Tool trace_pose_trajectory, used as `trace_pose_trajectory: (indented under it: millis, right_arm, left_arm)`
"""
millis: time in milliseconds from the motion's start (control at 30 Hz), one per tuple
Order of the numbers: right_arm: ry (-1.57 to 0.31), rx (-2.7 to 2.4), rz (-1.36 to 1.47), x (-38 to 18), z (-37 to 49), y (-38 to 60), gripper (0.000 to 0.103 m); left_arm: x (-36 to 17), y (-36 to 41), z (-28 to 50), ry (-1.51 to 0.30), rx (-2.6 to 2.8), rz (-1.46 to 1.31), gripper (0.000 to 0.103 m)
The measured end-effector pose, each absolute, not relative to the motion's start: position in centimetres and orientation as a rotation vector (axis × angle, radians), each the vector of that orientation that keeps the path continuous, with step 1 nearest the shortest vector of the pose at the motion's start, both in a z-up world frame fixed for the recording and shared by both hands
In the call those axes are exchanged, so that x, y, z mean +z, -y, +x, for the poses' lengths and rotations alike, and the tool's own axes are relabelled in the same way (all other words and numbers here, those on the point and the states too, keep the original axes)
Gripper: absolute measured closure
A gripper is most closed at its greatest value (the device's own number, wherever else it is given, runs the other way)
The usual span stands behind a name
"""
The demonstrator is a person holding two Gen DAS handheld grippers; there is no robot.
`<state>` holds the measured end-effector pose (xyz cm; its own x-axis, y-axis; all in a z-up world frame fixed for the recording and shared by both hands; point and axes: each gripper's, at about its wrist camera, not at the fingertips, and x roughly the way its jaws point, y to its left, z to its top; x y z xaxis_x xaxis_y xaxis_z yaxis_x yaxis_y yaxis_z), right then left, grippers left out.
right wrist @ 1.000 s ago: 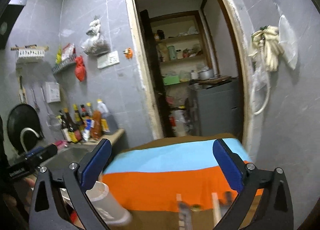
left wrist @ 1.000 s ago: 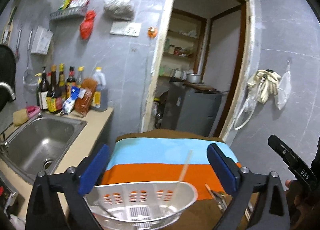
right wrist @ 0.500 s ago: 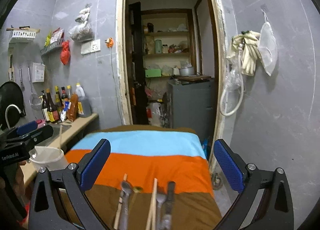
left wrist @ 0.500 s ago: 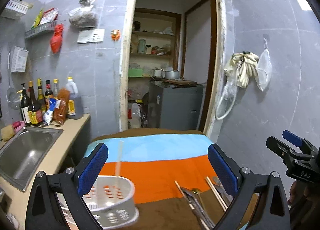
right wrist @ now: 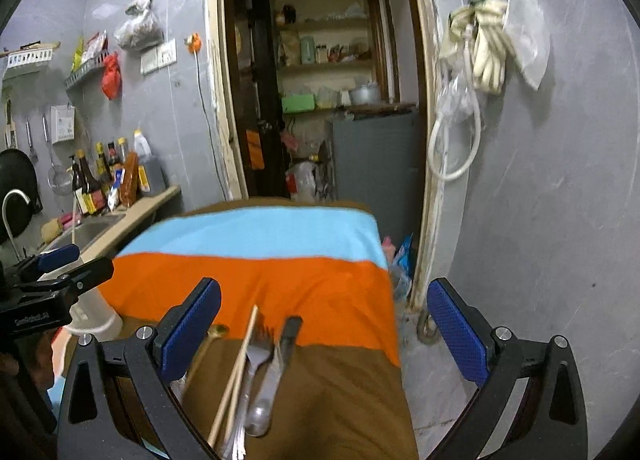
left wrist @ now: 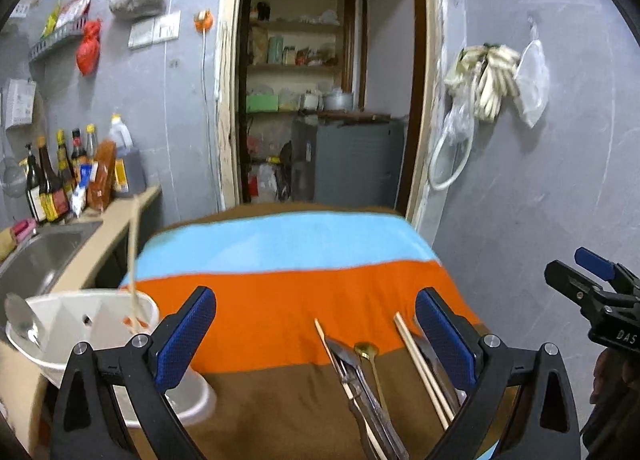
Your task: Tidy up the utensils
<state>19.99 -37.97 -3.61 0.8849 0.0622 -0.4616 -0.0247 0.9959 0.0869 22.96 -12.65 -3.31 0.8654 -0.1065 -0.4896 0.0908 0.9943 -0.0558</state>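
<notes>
A white plastic utensil basket (left wrist: 96, 324) stands on the table's left edge, holding a chopstick (left wrist: 134, 256) and a metal spoon (left wrist: 24, 324); it also shows in the right wrist view (right wrist: 94, 316). Loose utensils lie on the striped cloth (left wrist: 288, 292): chopsticks (left wrist: 420, 364), a gold spoon (left wrist: 370, 360) and metal tongs (left wrist: 356, 380). The right wrist view shows chopsticks (right wrist: 236, 376), a fork (right wrist: 256, 348) and a spoon (right wrist: 268, 392). My left gripper (left wrist: 316, 336) is open and empty above the cloth. My right gripper (right wrist: 324, 328) is open and empty above the utensils.
A steel sink (left wrist: 36, 256) and a counter with sauce bottles (left wrist: 48, 180) are on the left. A doorway (left wrist: 320, 100) with shelves and a grey cabinet lies behind the table. The grey wall (left wrist: 540, 180) on the right carries hanging gloves and a hose.
Both grippers have swung right, from the basket toward the loose utensils. The basket has slid to the left edge of the left wrist view. Both stay open.
</notes>
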Motion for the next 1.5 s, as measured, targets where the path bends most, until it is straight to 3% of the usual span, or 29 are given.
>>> trace_pose_trajectory:
  millis: [367,467,633,1000,1200,1500]
  right_arm:
    - [-0.656,0.167,0.171,-11.1,25.9,38.6,0.003]
    - [-0.708,0.179,0.174,-12.9,27.6,38.1,0.013]
    - [-0.781,0.201,0.182,-15.3,29.7,37.0,0.036]
    - [-0.881,0.279,0.187,-18.1,31.5,34.6,0.06]
    - [-0.914,0.309,0.199,-18.3,32.2,33.9,0.08]
    - [-1.023,0.347,0.286,-18.8,32.9,34.2,0.085]
  left_arm:
    - [-8.2,12.7,27.7,-0.695,-0.051,-0.104,0.003]
    - [-9.1,12.7,28.9,-0.724,-0.042,-0.119,0.005]
    - [-11.0,12.5,31.5,-0.796,-0.042,-0.168,0.026]
    - [-14.5,12.0,35.1,-0.973,-0.081,-0.277,0.07]
    - [-15.1,13.3,36.0,-1.041,-0.15,-0.244,0.079]
    - [-15.0,12.5,37.2,-1.115,-0.174,-0.287,0.092]
